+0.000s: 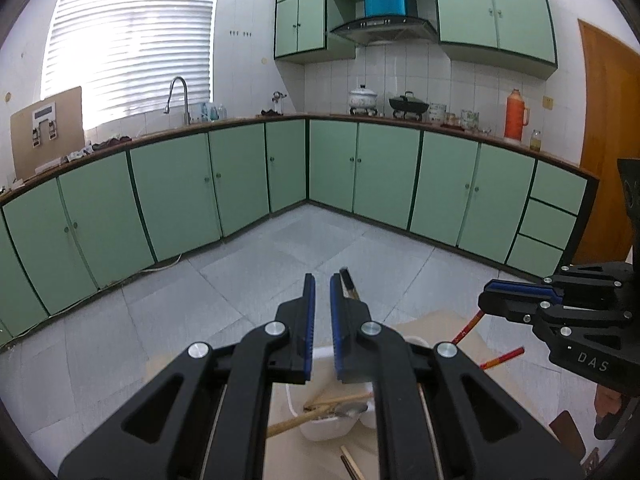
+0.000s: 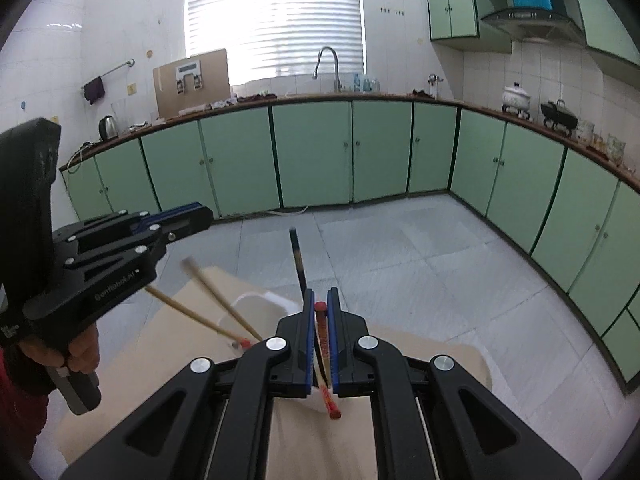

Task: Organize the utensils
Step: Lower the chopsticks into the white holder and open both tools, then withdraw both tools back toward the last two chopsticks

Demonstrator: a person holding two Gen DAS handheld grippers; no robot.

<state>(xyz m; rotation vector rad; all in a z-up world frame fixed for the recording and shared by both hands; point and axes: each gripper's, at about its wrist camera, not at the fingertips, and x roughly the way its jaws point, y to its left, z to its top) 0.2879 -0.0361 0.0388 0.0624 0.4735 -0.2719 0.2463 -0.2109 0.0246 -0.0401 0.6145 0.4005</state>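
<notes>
Left gripper [image 2: 202, 214] is clenched on a pair of light wooden chopsticks [image 2: 216, 294], which slant down and rightward toward the white container [image 2: 256, 300] just ahead of the right gripper. Right gripper [image 2: 320, 300] is clamped on red-tipped chopsticks [image 2: 325, 350] plus a dark one [image 2: 298, 258] sticking up past its tips. Below both, on the beige surface [image 1: 440, 324], the container [image 1: 324, 428] holds a spoon [image 1: 352, 410] and wooden sticks [image 1: 304, 418].
</notes>
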